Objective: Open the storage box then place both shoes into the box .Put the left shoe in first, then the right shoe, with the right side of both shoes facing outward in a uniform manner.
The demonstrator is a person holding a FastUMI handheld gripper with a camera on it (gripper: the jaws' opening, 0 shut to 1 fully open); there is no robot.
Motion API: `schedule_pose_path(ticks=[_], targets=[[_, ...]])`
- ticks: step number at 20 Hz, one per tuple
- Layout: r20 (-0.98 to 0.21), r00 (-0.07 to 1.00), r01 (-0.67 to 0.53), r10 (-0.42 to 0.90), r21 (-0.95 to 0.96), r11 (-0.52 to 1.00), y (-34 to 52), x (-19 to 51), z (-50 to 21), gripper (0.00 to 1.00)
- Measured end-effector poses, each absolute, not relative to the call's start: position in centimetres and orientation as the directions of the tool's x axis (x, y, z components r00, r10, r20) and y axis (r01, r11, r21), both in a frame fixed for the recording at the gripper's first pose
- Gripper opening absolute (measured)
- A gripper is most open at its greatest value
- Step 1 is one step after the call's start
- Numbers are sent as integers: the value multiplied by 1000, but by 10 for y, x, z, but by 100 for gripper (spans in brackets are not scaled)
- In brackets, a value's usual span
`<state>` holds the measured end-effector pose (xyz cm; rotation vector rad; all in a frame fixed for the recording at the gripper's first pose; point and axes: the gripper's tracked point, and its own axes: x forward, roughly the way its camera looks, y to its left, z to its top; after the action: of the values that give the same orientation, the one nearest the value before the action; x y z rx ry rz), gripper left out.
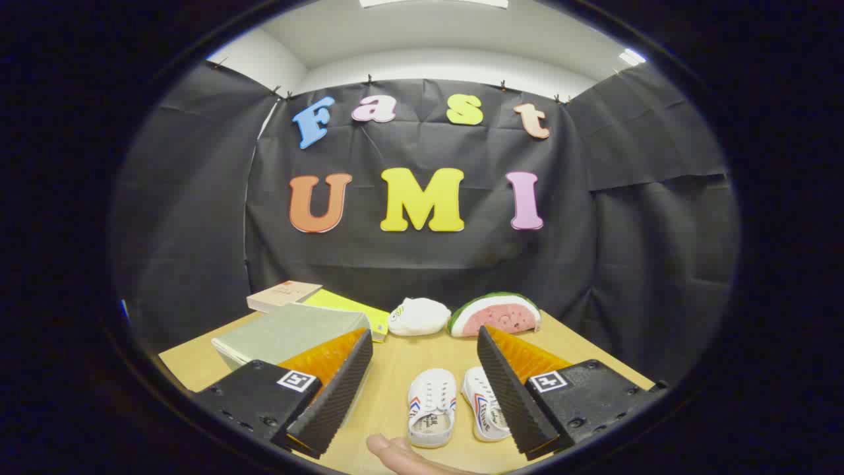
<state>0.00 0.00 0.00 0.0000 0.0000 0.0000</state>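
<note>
The gripper [425, 382] hangs above the wooden tabletop [395, 382] with its jaws spread wide, holding nothing and touching nothing; the black ribbed pads [333, 396] face each other across a broad gap. In that gap, on the tabletop below, lie two small white shoes side by side, toes pointing away: the left-hand shoe [432, 407] sits near the middle of the gap, and the right-hand shoe [483, 412] lies just beside it, partly hidden behind the right jaw. A bare hand [405, 455] reaches in from the near edge, its fingertip just short of the left-hand shoe. The storage box [287, 333], pale green with its lid closed, rests behind the left jaw. Beyond it lie a tan book [283, 295] and a yellow folder [353, 307]. Farther back, ahead of the gap, sit a white pouch [419, 316] and a watermelon-slice toy [496, 313].
</note>
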Motion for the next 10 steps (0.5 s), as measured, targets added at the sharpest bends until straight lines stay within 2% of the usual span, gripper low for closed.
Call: schedule_pose_path(ticks=[10], targets=[[27, 1000, -13, 13, -11, 1000, -8, 6, 4, 100]])
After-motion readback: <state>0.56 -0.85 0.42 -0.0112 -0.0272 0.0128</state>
